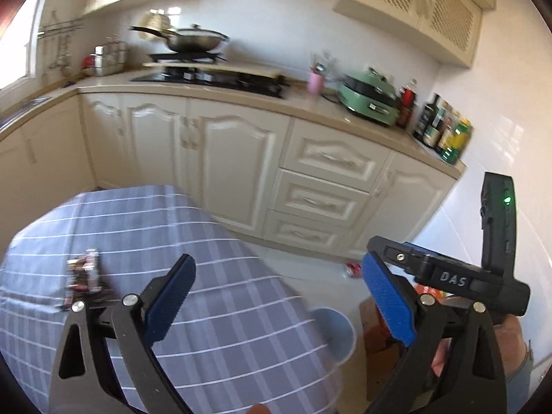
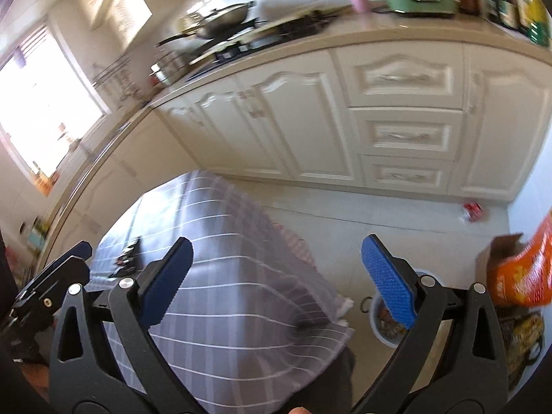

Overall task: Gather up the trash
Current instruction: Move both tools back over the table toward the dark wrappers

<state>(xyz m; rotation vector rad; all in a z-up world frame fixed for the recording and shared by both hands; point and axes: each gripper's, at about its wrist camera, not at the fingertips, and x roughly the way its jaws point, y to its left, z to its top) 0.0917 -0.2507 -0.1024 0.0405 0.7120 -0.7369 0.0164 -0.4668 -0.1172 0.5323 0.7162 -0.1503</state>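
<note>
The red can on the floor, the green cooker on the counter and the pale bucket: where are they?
red can (image 2: pixel 473 211), right wrist view, its side.
green cooker (image 1: pixel 369 98), left wrist view, its front.
pale bucket (image 1: pixel 339 336), left wrist view, its rim.

Left hand-held gripper (image 1: pixel 279 296) and right hand-held gripper (image 2: pixel 276 283) both gape wide, gripping nothing.

two hand-held grippers (image 1: pixel 276 298) (image 2: pixel 276 279), one red can (image 2: pixel 474 211), one bucket (image 1: pixel 339 336), three drawers (image 1: pixel 333 162)
</note>
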